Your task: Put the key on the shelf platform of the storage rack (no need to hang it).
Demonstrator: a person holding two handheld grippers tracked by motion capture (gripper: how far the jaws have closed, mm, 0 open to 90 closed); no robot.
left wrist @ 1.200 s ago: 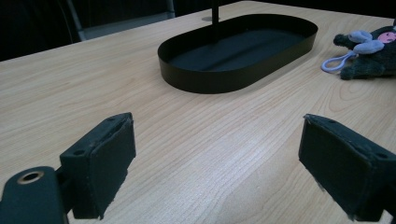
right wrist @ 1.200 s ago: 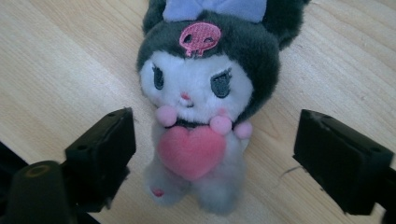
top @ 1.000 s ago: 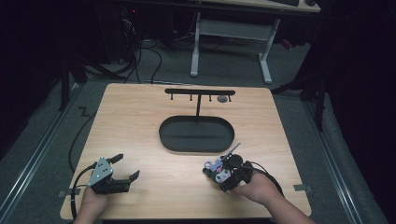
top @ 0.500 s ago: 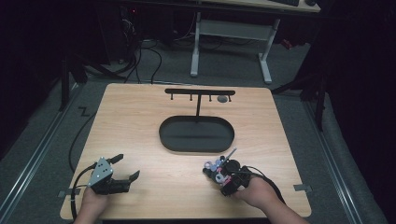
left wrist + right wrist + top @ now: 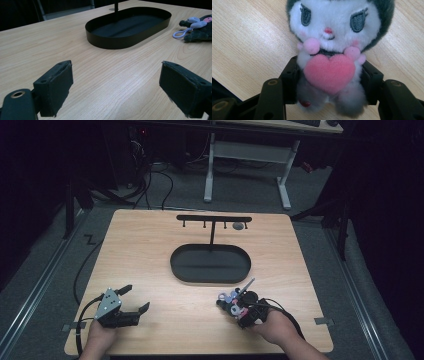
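The right claw [image 5: 329,82] pinches a plush toy [image 5: 332,37] by its body at lower right of the counter [image 5: 150,250]. The left claw [image 5: 120,92] rests spread and empty. Next, likely, comes hanging the toy's loop on the rack [image 5: 214,218], which needs careful aim.

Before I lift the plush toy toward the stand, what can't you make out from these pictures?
- Small black-and-white plush toy with pink heart: its legs sit between the right gripper jaws; ears cut off by the top edge, right gripper view.
- Its lilac keyring loop: too small in the high view to tell its lie.
- Black hook stand: hooks tiny, high view.
- Grey round thing under the bar: too small to identify.
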